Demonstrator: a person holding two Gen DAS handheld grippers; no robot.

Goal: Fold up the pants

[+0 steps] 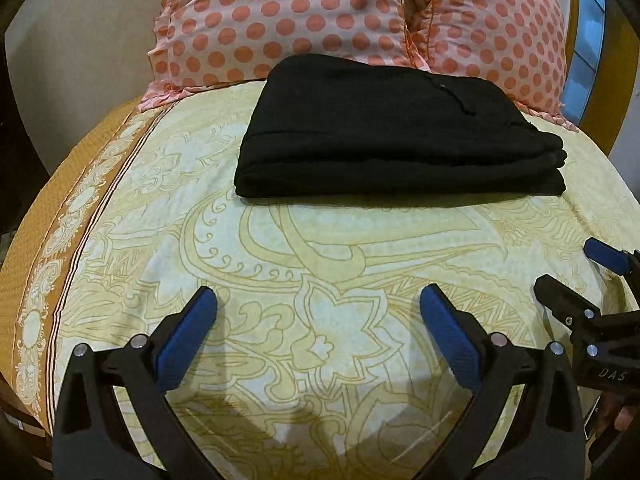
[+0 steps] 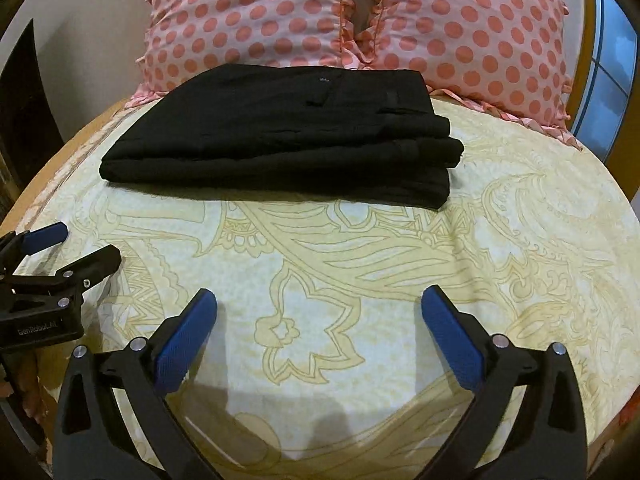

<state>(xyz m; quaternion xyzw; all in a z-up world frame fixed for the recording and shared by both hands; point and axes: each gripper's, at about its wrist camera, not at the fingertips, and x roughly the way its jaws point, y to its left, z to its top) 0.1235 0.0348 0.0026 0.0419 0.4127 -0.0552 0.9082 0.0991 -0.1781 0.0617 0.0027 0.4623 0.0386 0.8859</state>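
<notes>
Black pants (image 1: 396, 132) lie folded into a compact stack on the bed, in front of the pillows; they also show in the right wrist view (image 2: 280, 136). My left gripper (image 1: 318, 300) is open and empty, hovering over the sheet well short of the pants. My right gripper (image 2: 319, 300) is open and empty, also short of the pants. The right gripper shows at the right edge of the left wrist view (image 1: 572, 268), and the left gripper shows at the left edge of the right wrist view (image 2: 80, 246).
A cream and yellow patterned bedsheet (image 1: 320, 264) covers the bed, with an orange border on the left (image 1: 48, 240). Two pink polka-dot pillows (image 1: 280, 16) (image 1: 496, 20) stand behind the pants. A window (image 2: 612, 52) is at the far right.
</notes>
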